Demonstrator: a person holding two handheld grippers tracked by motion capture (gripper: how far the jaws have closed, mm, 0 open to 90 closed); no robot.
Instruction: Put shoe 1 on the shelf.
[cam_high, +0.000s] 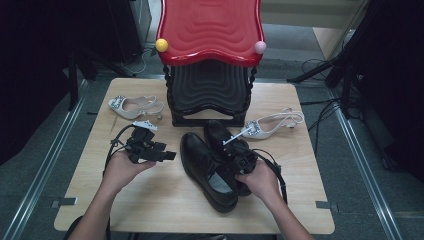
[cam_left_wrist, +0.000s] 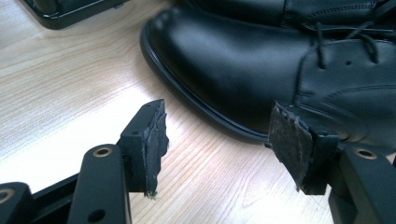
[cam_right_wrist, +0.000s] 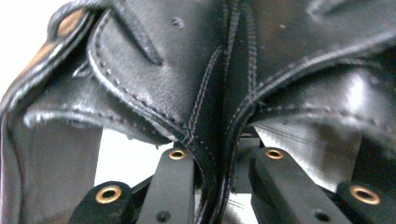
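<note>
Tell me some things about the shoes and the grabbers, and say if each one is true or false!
1. The right gripper is clamped on the heel edges of the black shoes. True: in the right gripper view the leather is pinched between its fingers.
2. The left gripper is holding a shoe. False: its jaws are open and nothing is between them.
3. Two white shoes lie on the table, one white shoe on each side of the rack. True.
4. The rack's top shelf is blue. False: it is red.
5. The black shoes sit on the rack. False: they rest on the table.
</note>
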